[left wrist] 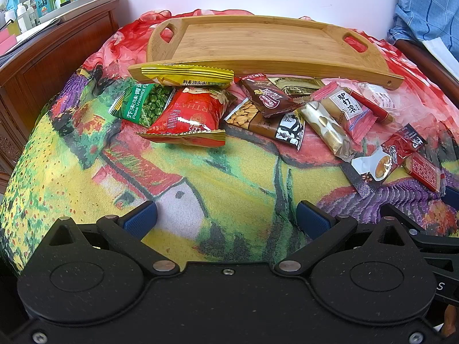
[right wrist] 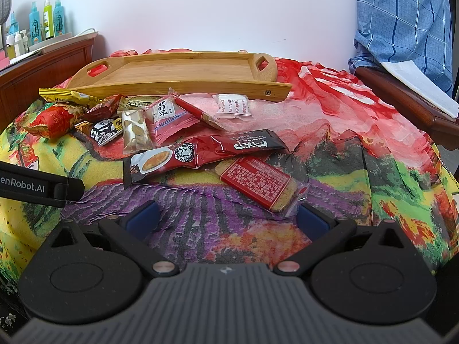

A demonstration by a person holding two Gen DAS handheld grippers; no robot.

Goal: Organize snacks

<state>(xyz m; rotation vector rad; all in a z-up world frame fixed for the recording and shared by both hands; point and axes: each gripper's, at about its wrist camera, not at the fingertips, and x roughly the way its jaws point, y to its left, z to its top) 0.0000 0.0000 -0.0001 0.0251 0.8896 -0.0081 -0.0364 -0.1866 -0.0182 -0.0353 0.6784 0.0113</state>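
left gripper (left wrist: 226, 218) jaws wide apart, empty; right gripper (right wrist: 226, 218) likewise. green wasabi-pea packet (left wrist: 143, 104) visible left view only; white sachet (right wrist: 233, 106) clear right view only, before shallow bamboo tray (right wrist: 183, 71).

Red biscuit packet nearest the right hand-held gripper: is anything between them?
Nothing visible. The red biscuit packet lies on the cloth just ahead of the open right hand-held gripper, with only bare cloth between; the coffee sachet overlaps its far end.

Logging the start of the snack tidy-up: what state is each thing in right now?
Left gripper: open, empty.
Right gripper: open, empty.
Bamboo serving tray: empty.
Green wasabi-pea packet: sealed, on the cloth.
Red coffee sachet: sealed, overlapping the clear-wrapped red-label biscuit.
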